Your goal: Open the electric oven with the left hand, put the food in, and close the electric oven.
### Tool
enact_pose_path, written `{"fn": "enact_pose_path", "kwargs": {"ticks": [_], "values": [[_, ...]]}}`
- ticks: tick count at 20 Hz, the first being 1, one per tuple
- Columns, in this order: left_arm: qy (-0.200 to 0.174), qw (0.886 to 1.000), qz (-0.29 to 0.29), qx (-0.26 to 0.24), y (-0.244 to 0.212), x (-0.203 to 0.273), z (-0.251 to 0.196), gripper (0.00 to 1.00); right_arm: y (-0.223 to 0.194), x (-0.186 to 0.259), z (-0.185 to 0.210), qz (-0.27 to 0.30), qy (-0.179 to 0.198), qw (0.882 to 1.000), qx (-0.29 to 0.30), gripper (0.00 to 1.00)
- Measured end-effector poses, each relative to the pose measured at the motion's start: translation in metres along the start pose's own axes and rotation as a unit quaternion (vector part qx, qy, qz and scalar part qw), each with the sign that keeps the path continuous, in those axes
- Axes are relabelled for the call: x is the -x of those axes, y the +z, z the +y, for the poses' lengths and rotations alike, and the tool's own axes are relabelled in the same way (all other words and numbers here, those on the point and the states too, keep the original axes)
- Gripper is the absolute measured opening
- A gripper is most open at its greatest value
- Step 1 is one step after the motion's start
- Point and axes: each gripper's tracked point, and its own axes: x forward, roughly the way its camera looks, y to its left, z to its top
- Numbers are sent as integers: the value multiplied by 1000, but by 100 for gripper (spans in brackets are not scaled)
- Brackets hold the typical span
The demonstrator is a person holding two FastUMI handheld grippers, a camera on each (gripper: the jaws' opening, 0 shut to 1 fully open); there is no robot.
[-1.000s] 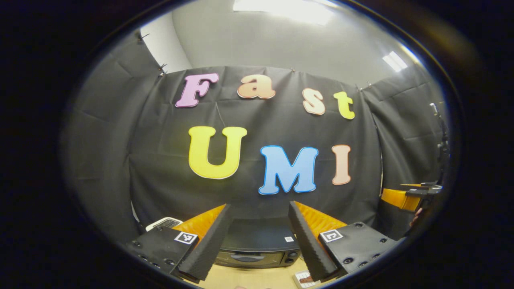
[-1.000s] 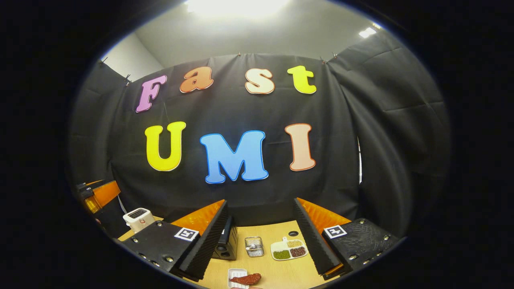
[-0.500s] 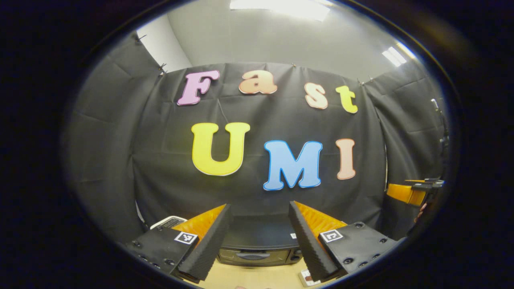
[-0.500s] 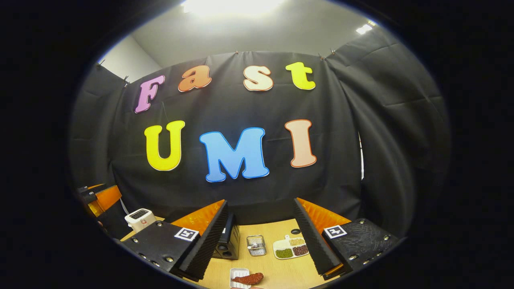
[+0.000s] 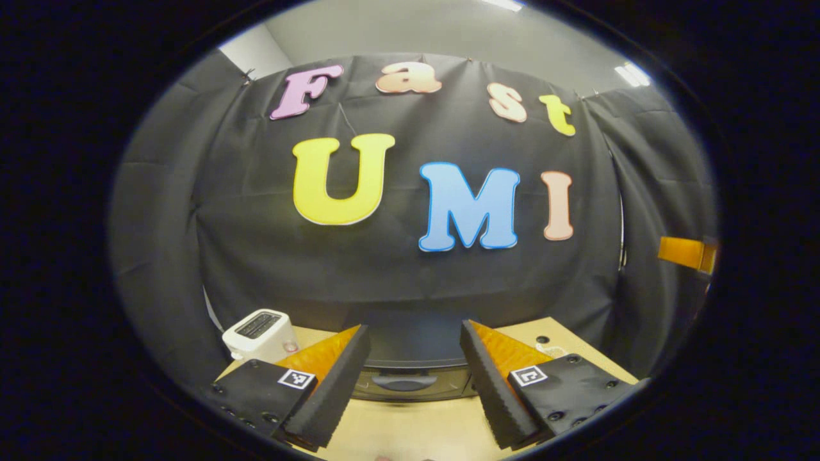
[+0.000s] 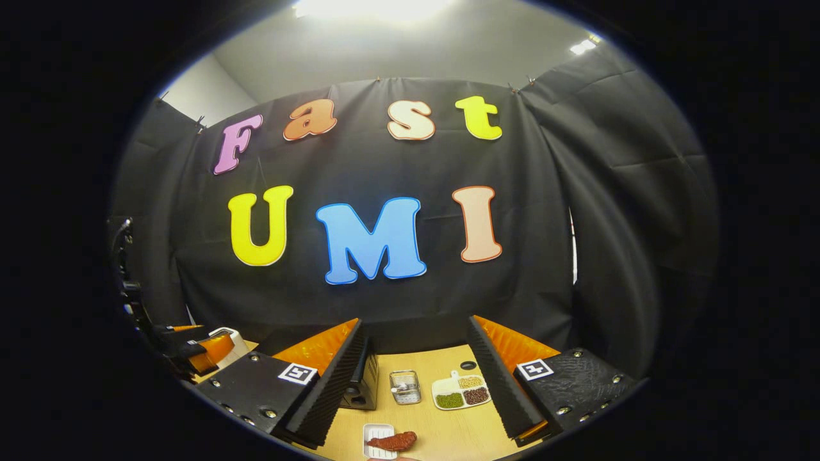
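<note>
Wooden tabletop (image 5: 416,429), black-draped booth. Left gripper (image 5: 413,378), jaws open and empty, faces the closed electric oven (image 5: 410,378) and its door handle (image 5: 403,382); right gripper (image 6: 416,384), jaws open, hovers above the food (image 6: 392,440) on a white tray (image 6: 378,442). Step in hand looks like the approach to open; next, the left jaws must close on the handle.

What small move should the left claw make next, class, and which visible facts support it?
Probably ease the left claw forward and down toward the oven door handle. The electric oven looks shut, the claw hangs open short of it with the handle framed between its fingers, and the food lies on its small tray, untouched.
</note>
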Motion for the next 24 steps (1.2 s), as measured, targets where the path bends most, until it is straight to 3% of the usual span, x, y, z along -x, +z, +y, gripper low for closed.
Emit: {"fn": "enact_pose_path", "kwargs": {"ticks": [6,13,24], "values": [[-14,998,61,7,-52,-51,-1,98,-11,10,-14,15,-15,1000,3,98],[-5,992,127,-9,-114,-102,4,95,-23,19,-33,34,-40,999,4,98],[8,986,164,-12,-157,-140,8,93,-26,17,-38,41,-55,998,7,98]]}}
